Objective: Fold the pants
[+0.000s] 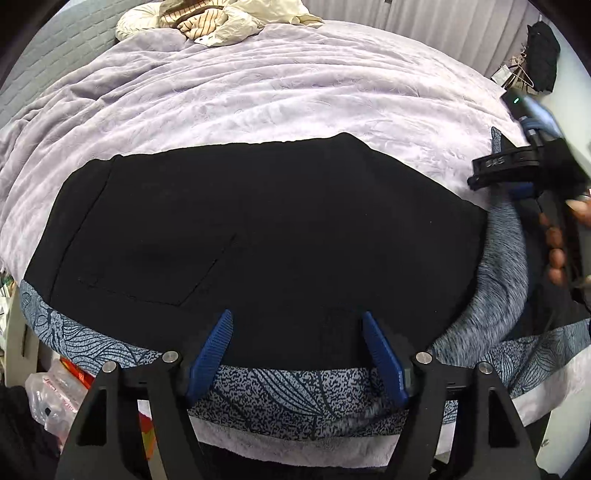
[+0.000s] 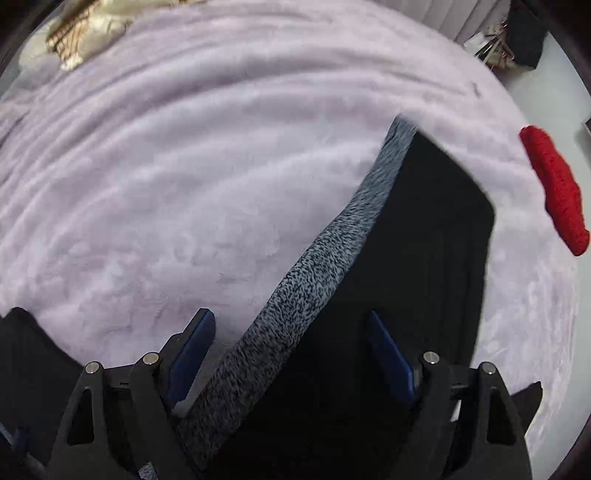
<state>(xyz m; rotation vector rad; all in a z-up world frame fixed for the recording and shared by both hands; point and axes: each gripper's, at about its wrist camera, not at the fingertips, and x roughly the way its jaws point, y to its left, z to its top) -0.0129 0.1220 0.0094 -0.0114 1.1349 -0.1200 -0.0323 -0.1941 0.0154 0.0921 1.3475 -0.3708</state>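
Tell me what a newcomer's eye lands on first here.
The black pants dominate, spread flat across the near part of the lilac bedspread, right ahead of the open left claw. In the right wrist view a red knitted piece stands out at the bed's right edge, and a speckled grey-blue fabric strip runs alongside the pants.

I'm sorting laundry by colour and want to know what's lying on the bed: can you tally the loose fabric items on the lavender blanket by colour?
Black: 1, the pants
Red: 1, a knitted piece near the blanket's right edge
Cream with stripes: 1, a crumpled bundle at the far end
Total: 3, not counting the patterned grey-blue cloth under the pants.
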